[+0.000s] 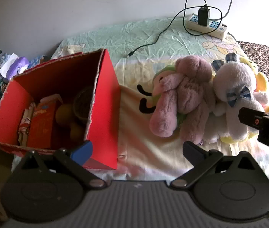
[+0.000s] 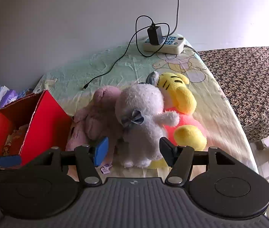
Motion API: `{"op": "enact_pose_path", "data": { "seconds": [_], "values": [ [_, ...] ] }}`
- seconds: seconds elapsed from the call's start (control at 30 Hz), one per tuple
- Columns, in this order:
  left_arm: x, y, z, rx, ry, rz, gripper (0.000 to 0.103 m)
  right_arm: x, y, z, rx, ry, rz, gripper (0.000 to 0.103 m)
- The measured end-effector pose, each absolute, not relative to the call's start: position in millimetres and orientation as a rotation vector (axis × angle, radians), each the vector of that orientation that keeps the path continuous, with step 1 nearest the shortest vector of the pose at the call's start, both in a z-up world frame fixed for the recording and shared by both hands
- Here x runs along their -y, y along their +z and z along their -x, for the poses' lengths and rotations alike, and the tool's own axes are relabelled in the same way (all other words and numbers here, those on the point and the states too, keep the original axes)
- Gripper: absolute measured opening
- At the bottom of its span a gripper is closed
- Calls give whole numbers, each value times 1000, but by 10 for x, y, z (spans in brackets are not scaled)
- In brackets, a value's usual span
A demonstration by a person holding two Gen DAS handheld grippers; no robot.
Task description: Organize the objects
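An open red cardboard box (image 1: 107,114) (image 2: 45,125) stands on the bed at the left, with packets and round things inside. To its right lies a heap of plush toys: a pink plush (image 1: 189,95) (image 2: 98,117), a white plush with a blue bow (image 1: 235,87) (image 2: 140,114) and a yellow plush (image 2: 183,98) (image 1: 261,79). A green plush (image 1: 159,77) peeks out under the pink one. My left gripper (image 1: 137,151) is wide open over the sheet by the box corner, holding nothing. My right gripper (image 2: 134,152) is open, its fingers on either side of the white plush's lower body.
A power strip (image 1: 206,25) (image 2: 164,43) with a black charger sits at the far end of the bed, its cable (image 1: 153,41) trailing over the sheet. A patterned cloth (image 2: 248,87) covers a surface to the right. Cluttered bags and papers (image 1: 10,66) lie left of the box.
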State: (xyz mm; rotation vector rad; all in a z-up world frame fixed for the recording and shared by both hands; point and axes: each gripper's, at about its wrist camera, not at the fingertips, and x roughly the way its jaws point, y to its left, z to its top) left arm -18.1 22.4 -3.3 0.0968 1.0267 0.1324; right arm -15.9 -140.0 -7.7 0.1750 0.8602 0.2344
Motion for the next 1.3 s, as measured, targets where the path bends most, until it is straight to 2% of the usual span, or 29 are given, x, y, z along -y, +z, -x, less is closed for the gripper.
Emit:
{"op": "enact_pose_path", "data": {
  "seconds": [1.3],
  "values": [
    [-62, -88, 109, -1012, 163, -143, 102, 1532, -127, 109, -869, 237, -204, 64]
  ]
}}
